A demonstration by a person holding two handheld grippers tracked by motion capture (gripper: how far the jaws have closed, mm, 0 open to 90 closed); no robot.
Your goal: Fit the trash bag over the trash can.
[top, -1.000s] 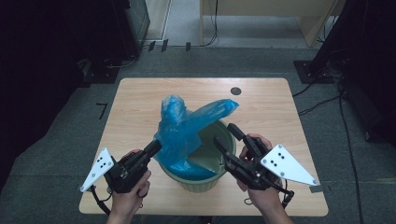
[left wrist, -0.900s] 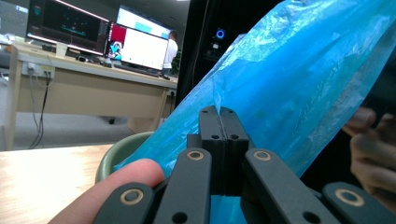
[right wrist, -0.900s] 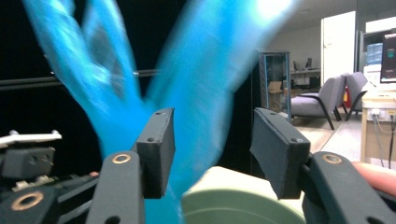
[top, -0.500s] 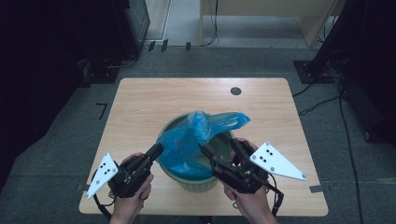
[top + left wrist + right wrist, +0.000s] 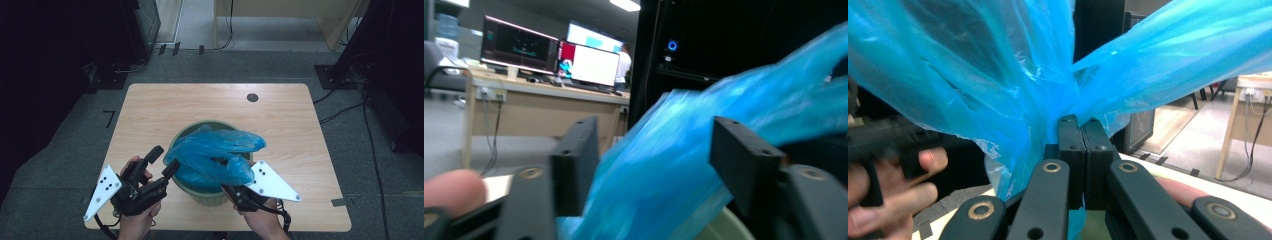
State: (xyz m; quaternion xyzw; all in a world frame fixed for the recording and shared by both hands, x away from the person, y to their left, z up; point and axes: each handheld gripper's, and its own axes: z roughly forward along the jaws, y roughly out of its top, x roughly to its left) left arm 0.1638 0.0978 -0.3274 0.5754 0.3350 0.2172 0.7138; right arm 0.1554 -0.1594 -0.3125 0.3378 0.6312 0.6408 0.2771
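Bag [image 5: 215, 157] is thin, floppy, slippery plastic draped over the bin [image 5: 205, 197]. Right gripper [image 5: 1079, 122] pinches a fold between its fingertips; left gripper [image 5: 159, 159] just opened, film loose between. Grab the rim hem.

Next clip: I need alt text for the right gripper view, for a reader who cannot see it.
The right claw is shut on a pinch of blue bag, whose thin plastic billows up and out to both sides above the jaws. A hand with the left claw sits blurred at lower left, with a table edge at lower right.
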